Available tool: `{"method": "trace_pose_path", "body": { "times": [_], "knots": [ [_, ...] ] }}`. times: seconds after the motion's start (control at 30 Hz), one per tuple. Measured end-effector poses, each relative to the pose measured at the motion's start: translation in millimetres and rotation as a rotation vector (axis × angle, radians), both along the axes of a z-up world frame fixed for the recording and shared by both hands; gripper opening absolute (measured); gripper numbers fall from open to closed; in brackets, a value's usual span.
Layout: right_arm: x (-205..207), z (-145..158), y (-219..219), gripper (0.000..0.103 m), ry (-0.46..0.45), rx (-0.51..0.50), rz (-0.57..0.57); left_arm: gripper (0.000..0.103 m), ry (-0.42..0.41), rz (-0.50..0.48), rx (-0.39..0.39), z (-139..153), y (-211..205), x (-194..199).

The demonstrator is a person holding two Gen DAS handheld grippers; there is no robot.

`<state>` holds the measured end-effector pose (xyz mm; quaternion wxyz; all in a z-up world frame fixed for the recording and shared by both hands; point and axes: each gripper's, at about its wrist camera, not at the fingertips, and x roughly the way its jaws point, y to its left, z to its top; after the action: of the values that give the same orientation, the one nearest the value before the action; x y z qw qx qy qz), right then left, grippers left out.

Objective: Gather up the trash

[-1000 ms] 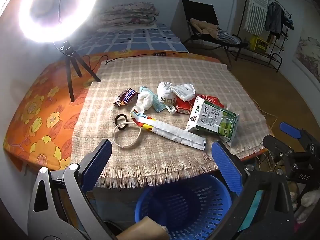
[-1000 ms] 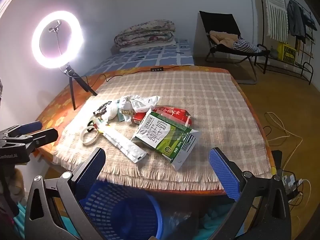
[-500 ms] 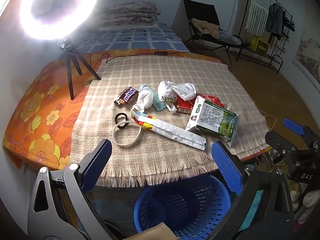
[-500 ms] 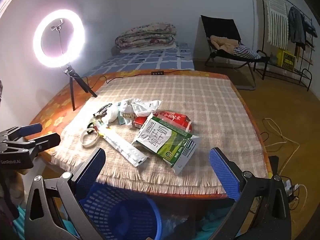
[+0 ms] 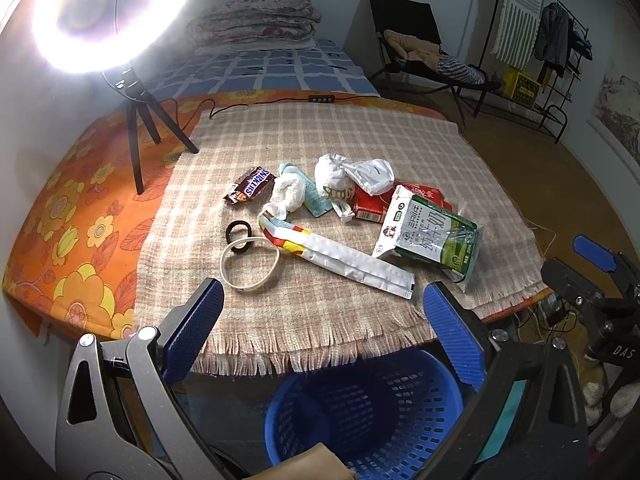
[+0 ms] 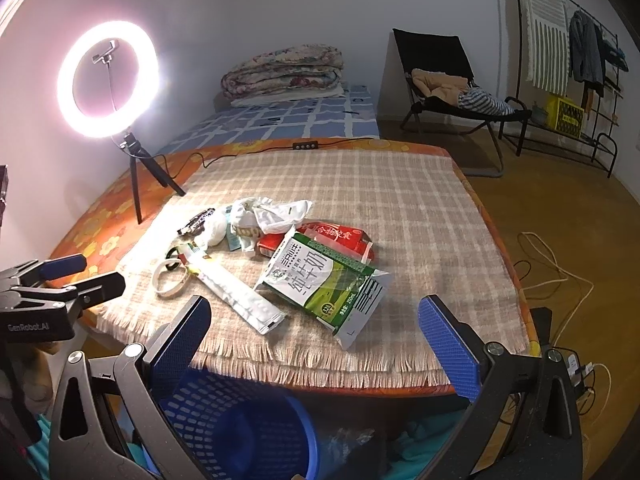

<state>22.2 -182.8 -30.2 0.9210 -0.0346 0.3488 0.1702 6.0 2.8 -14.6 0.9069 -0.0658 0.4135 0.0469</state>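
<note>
While you hold both tools short of the table edge, the trash lies ahead of them on a coarse, fringed plaid cloth (image 5: 360, 144): a glossy green-and-white milk carton (image 5: 430, 238), crushed flat, ahead of your right gripper (image 6: 316, 338); a long white foil sachet (image 5: 340, 258) and a thin cream rubber band (image 5: 250, 264) just beyond your left gripper (image 5: 320, 330); farther off, a crinkled Snickers wrapper (image 5: 252, 186), wadded white tissue (image 5: 290, 194), a crumpled white bag (image 5: 352, 178) and a flattened red box (image 5: 370, 206). A perforated blue plastic basket (image 5: 372, 412) sits on the floor directly below the left gripper. Both grippers are spread wide, ribbed blue pads apart, gripping nothing and touching nothing. Compared with a second ago, the two views have barely shifted; the litter lies as it did, and a tan object at the lower rim of the left view has slid slightly.
</note>
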Motion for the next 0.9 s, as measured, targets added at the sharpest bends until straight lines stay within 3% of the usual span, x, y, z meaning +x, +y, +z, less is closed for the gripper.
{"method": "trace_pose_path", "body": {
  "times": [0.23,0.9],
  "knots": [
    [1,-2,1,0.102,0.001,-0.003,0.007,0.102,0.02,0.036,-0.02,-7,12,2],
    [1,-1,5,0.102,-0.004,-0.005,0.012,0.102,0.011,0.025,-0.023,-11,13,8]
  ]
}}
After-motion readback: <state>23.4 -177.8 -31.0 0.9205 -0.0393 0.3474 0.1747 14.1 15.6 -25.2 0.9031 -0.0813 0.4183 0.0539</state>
